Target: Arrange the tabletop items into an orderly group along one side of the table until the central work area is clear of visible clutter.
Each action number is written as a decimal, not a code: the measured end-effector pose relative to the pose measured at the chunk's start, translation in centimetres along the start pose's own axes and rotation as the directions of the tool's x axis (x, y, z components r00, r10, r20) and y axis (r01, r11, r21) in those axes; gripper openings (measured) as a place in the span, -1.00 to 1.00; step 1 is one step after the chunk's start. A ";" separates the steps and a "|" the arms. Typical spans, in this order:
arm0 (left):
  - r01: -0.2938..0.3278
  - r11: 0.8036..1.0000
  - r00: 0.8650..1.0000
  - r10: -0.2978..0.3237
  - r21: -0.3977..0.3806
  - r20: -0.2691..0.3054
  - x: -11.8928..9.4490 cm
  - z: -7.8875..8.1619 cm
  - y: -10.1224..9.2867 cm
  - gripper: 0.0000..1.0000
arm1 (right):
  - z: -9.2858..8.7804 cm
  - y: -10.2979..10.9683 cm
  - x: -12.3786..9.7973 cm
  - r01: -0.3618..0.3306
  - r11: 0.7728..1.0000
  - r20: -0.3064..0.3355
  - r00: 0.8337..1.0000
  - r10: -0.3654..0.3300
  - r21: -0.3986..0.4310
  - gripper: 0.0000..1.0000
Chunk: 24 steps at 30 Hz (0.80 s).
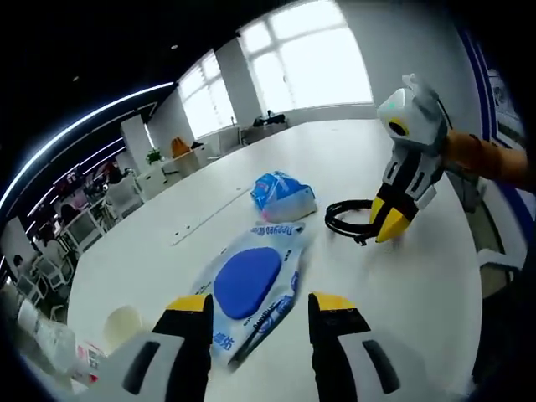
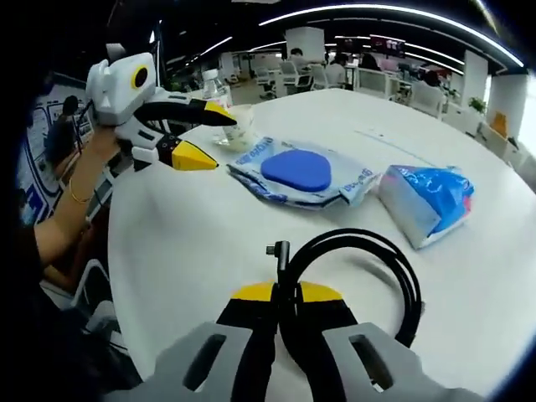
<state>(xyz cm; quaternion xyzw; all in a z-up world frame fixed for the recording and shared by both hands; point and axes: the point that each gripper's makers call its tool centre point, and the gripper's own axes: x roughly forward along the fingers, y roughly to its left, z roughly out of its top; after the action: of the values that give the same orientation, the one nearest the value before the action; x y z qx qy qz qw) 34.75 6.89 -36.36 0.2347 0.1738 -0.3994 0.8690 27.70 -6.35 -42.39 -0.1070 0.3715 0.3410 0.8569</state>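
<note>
My right gripper (image 2: 283, 295) fingers are clamped on the black cable (image 2: 368, 268); my left gripper (image 1: 261, 306) fingers sit apart over the wipes pack (image 1: 251, 285).

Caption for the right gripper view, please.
Right gripper shut on coiled black cable; wipes pack and tissue pack beyond on white table.

Bright daylight floods through tall windows (image 1: 285, 67), blown out white in left gripper view. Ceiling light strips (image 2: 385, 12) curve with fisheye bend in both views. White table (image 1: 402, 276) evenly lit, mild sheen, soft shadows. Background desks soft, slightly blurred toward edges.
</note>
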 end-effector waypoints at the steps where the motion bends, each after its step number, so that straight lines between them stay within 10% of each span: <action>1: 0.004 1.000 1.000 -0.004 -0.001 0.005 -0.1 0.0 -0.1 -0.11 | -0.1 0.4 0.2 -0.009 1.000 -0.006 1.000 0.009 0.001 -0.89; 24: 0.044 0.999 0.996 -0.041 -0.029 0.076 -1.0 0.1 -0.4 -0.11 | -0.6 6.4 2.1 -0.118 0.993 -0.027 0.993 0.117 -0.010 -0.88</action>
<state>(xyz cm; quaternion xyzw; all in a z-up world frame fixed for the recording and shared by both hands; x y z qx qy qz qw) 33.81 7.26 -35.92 0.2022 0.1520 -0.4237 0.8698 24.13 -0.78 -43.85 -0.0946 0.3865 0.3915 0.8297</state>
